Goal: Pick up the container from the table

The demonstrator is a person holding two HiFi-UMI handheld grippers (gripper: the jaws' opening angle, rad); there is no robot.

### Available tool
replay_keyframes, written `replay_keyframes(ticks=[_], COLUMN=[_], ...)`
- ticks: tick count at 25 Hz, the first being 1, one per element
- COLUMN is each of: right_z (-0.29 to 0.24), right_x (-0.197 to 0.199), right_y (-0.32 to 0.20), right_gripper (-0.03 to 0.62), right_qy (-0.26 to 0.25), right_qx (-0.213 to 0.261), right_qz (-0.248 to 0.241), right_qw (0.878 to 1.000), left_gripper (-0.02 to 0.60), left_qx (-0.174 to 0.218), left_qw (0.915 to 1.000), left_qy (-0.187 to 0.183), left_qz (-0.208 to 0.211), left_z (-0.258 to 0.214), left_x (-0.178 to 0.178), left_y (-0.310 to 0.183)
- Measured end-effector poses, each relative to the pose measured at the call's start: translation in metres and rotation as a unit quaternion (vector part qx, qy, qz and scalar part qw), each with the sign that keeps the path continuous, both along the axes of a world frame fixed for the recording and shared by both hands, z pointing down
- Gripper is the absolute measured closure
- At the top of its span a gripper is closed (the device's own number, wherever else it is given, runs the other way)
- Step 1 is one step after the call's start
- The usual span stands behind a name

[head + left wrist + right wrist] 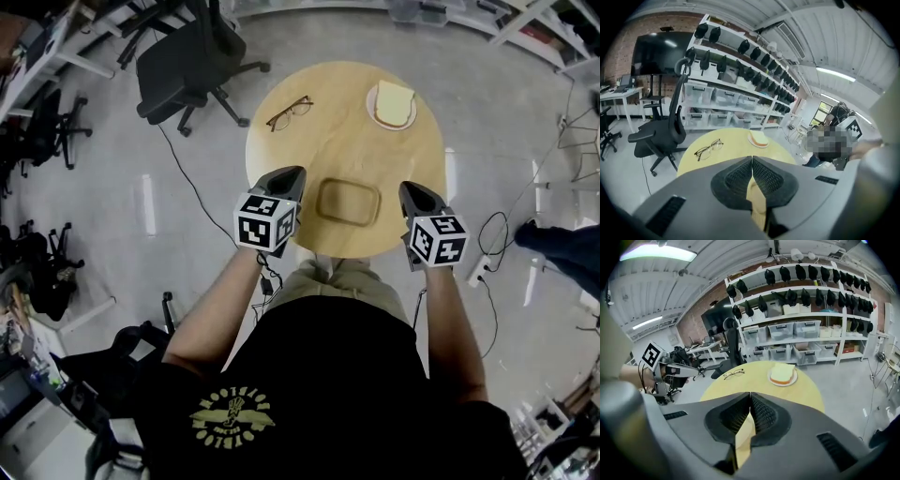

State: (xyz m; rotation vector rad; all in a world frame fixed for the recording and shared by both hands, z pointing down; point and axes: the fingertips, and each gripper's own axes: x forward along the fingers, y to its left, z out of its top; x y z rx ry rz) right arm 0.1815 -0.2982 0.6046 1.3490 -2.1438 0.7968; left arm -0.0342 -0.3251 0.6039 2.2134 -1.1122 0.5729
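Observation:
A shallow tan rectangular container (348, 202) lies on the near part of the round wooden table (328, 141) in the head view. My left gripper (292, 175) hovers just left of it, jaws shut with nothing held. To the container's right is my right gripper (411, 190), also shut and empty. In the left gripper view the left gripper (752, 160) has its pads pressed together, and the jaws hide the container. The right gripper (750, 395) looks the same in the right gripper view.
A pair of glasses (289, 112) lies at the table's far left and a plate with a sandwich (392, 104) at its far right. A black office chair (192, 61) stands beyond the table. Cables and a power strip (478, 272) lie on the floor.

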Motion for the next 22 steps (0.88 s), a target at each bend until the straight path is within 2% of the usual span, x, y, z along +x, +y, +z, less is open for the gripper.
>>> replay_keyframes(ticks=[3,8,16,22], right_z=[0.024,0.06,0.106,0.133], right_x=[0.0,-0.005,-0.01,-0.016], right_y=[0.003,0.011,0.029,0.039], right_gripper=[0.574,0.525,0.444,0.418], right_qy=[0.002,-0.021,-0.044,-0.058], right_qx=[-0.025,-0.071,-0.136,-0.169], right_qz=[-0.003,-0.006,0.0,0.0], right_qw=[1.0,0.997,0.99,0.984], left_gripper=[0.561,0.552,0.435,0.394], left_qx=[-0.041,-0.088,-0.156,-0.186], left_qw=[0.9991,0.9959,0.9871,0.9809], left_qy=[-0.009,-0.02,-0.019,-0.027], left_qz=[0.005,0.008,0.031,0.051], left_z=[0.03,0.07,0.11,0.136], left_x=[0.002,0.008,0.021,0.031], left_y=[0.006,0.012,0.031,0.043])
